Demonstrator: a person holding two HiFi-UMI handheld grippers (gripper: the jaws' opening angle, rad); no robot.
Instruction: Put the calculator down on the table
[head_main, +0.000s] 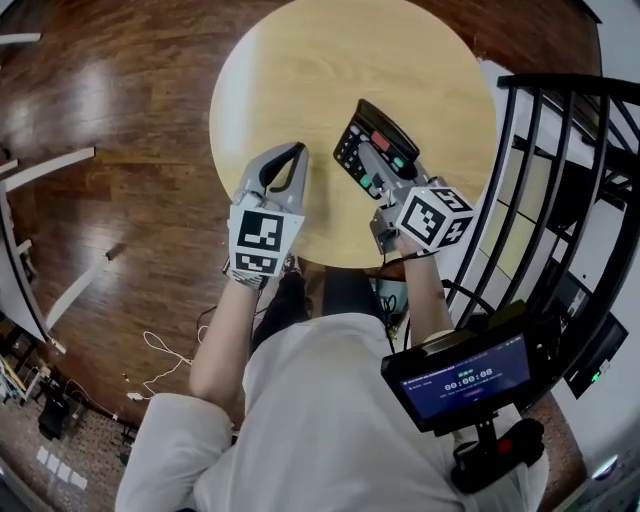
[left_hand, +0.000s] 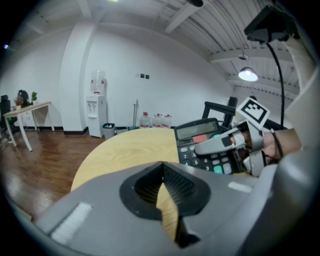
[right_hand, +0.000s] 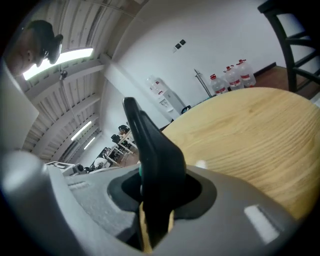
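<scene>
White shirt (head_main: 330, 420), grey hand-held grippers (head_main: 297, 152) (head_main: 366, 150), marker cubes (head_main: 258, 240)

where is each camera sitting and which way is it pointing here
Head view: on the person's head, facing steeply down at the table; shows forearms, torso, left hand-held gripper and right hand-held gripper.
Left gripper view: on the left one, looking along its shut jaws across the table; shows the right wrist.
Right gripper view: on the right one, looking along jaws clamped on the calculator; no arm shows.
Shared: all three show table and calculator.
</scene>
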